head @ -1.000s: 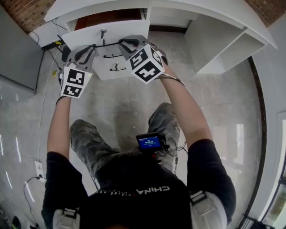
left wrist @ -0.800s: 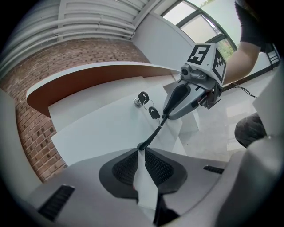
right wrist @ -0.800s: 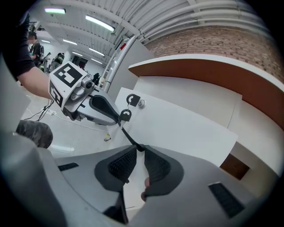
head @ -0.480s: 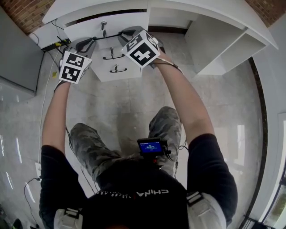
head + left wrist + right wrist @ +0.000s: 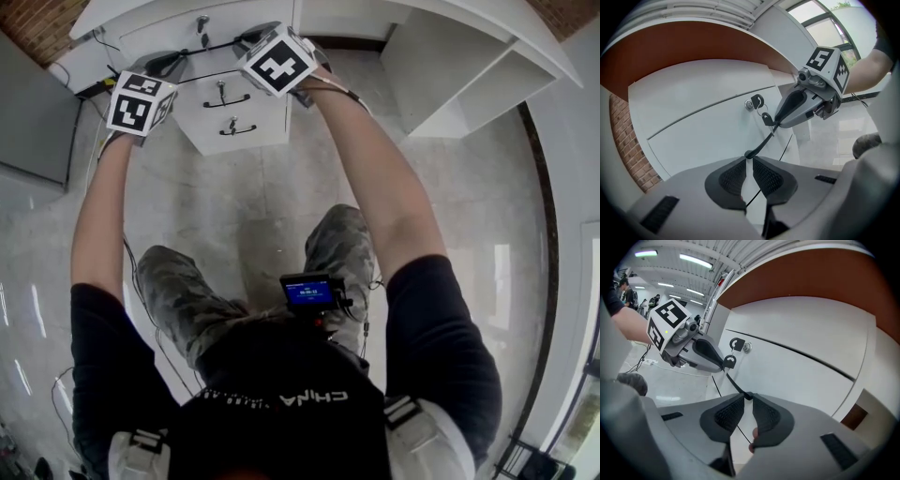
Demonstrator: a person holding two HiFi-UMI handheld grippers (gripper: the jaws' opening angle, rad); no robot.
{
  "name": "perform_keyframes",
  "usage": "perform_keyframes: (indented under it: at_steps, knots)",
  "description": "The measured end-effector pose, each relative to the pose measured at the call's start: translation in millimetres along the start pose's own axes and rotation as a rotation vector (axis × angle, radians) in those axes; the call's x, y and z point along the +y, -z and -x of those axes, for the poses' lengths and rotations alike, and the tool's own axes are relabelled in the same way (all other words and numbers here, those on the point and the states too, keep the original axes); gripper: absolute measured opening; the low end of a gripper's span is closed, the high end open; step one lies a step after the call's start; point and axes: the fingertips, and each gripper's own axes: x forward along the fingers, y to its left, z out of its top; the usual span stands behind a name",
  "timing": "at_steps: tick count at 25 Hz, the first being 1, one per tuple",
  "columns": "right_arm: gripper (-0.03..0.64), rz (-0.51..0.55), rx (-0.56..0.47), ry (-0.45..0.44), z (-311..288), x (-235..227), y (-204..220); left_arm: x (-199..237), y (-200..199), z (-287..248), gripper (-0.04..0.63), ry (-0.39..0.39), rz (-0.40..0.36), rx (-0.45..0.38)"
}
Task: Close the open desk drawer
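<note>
- The flat white top drawer front sits directly under the reddish-brown underside of the white tabletop, at the top of the drawer stack. Only a thin dark seam shows above it and no interior is visible, so the drawer appears to be at or very near full closure.
- The left tool is narrowed onto one end of the thin black bar handle. The right tool is narrowed onto the opposite end. Each grip is at the jaw tips.
- Handling estimate: the front is a rigid panel and probably travels on runners along one axis only. Expect light to moderate resistance and a hard stop at the end of travel.
- The handle is slim, stiff and smooth, so the jaw tips could slide along it. Load both ends equally so the drawer does not skew. The bare panel beside the handle is an alternative pushing surface.
- Obstruction: a metal lock with a key and black fob projects from the front between the two tools. Keep both tools off it.
- Two lower white drawers, each with a black handle, sit below and do not block the travel.
- The knees in camouflage trousers are well apart from the drawer stack.
- A brick wall stands on the left-tool side of the stack.
</note>
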Motion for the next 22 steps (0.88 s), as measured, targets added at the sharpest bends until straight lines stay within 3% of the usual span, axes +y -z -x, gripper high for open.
perform_keyframes:
  at_steps: [9,14,17,20,22]
  knots:
    - [0.064,-0.039,0.02,-0.027,-4,7,-2,2,1,-2,0.052,0.015,0.063,0.055]
    - [0.064,-0.05,0.113,0.043,8,-3,13,-2,1,5,0.043,0.0,0.036,0.107]
    - [0.063,-0.072,0.015,-0.025,15,12,-4,-7,3,16,0.038,0.007,0.019,0.129]
    - [0.061,-0.04,-0.018,0.045,29,1,-9,-14,3,27,0.032,0.011,0.011,0.119]
    - [0.05,-0.058,-0.039,0.018,39,13,-11,-20,-1,38,0.028,0.004,0.021,0.088]
